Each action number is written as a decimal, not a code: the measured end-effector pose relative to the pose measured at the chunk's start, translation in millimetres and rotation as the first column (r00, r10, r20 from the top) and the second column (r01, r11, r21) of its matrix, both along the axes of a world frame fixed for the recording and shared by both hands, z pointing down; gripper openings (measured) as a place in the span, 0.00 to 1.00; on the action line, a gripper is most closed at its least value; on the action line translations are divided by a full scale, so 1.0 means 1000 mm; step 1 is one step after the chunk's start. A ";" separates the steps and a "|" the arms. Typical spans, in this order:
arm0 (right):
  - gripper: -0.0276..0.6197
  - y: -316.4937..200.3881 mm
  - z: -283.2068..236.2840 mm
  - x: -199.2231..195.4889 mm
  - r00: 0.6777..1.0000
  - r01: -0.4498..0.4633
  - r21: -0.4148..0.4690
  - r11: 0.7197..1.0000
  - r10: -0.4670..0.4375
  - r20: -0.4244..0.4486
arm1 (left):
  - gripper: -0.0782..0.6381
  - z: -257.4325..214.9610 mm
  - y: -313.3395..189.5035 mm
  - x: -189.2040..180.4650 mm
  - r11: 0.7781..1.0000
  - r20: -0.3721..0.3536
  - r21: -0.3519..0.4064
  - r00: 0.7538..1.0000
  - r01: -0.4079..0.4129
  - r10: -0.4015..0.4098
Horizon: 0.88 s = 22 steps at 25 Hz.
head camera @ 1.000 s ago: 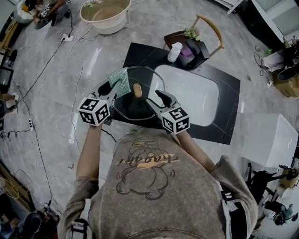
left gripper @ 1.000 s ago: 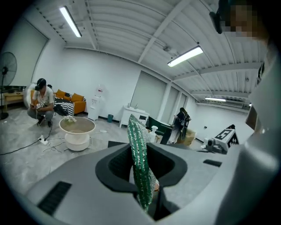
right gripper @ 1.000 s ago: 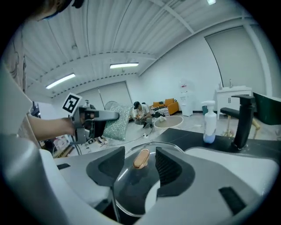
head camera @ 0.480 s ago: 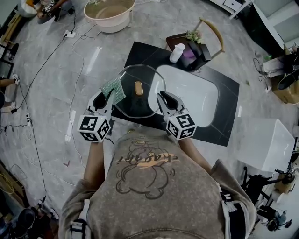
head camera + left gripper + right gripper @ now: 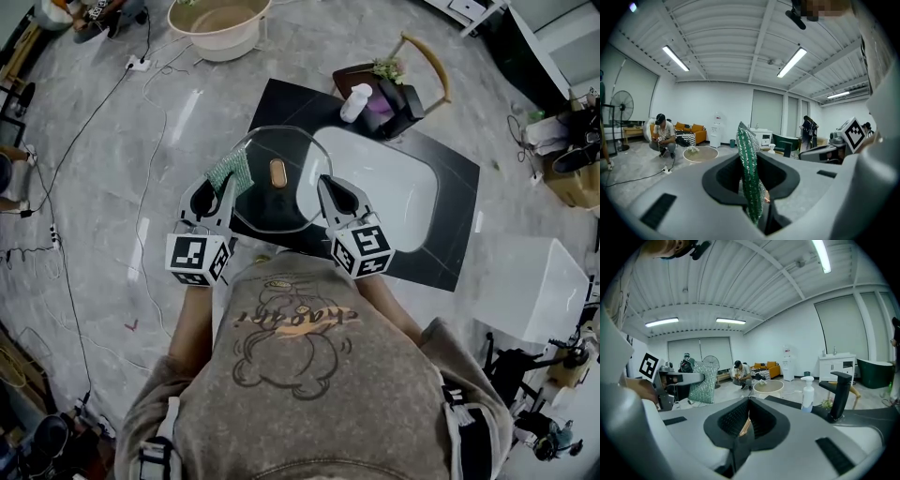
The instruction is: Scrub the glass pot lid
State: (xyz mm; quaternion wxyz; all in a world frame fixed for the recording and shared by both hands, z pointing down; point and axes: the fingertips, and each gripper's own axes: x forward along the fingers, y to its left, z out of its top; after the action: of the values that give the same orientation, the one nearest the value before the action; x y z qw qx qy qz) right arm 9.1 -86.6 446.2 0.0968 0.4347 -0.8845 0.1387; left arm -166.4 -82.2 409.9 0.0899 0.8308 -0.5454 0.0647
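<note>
The right gripper (image 5: 323, 185) had just closed its jaws, and they pinched the right rim of the glass pot lid (image 5: 272, 202). The lid, with a wooden knob (image 5: 277, 173) at its centre, was held over the black counter (image 5: 281, 103), beside the white sink (image 5: 394, 192). The left gripper (image 5: 216, 187) clamped a green scrubbing pad (image 5: 230, 171), upright between its jaws, at the lid's left rim. Contact between pad and lid could not be confirmed.

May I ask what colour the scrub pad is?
The pad is sparkly green, clearest in the left gripper view.
</note>
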 end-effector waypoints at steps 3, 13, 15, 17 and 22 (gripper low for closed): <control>0.09 -0.003 0.003 -0.001 1.000 -0.020 0.026 0.999 0.019 0.007 | 0.24 0.005 -0.001 0.002 1.000 0.014 0.022 1.000 0.009 -0.009; 0.09 -0.012 0.007 -0.004 0.997 -0.067 0.101 0.993 0.061 0.057 | 0.24 0.026 0.000 -0.009 0.995 0.029 0.067 0.996 0.078 -0.080; 0.09 -0.014 0.011 -0.004 0.997 -0.070 0.092 0.993 0.065 0.052 | 0.24 0.029 0.000 -0.012 0.994 0.026 0.067 0.996 0.088 -0.089; 0.09 -0.014 0.014 -0.003 0.996 -0.070 0.085 0.994 0.066 0.052 | 0.24 0.029 -0.002 -0.014 0.993 0.016 0.065 0.995 0.094 -0.095; 0.09 -0.013 0.016 -0.003 0.997 -0.068 0.079 0.995 0.065 0.046 | 0.24 0.029 -0.004 -0.016 0.994 0.002 0.055 0.996 0.094 -0.094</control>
State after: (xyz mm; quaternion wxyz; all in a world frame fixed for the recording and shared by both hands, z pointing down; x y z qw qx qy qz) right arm 6.4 -100.0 462.6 0.0553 0.4645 -0.8763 0.1154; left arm -182.3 -86.7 438.8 0.0686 0.8063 -0.5857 0.0473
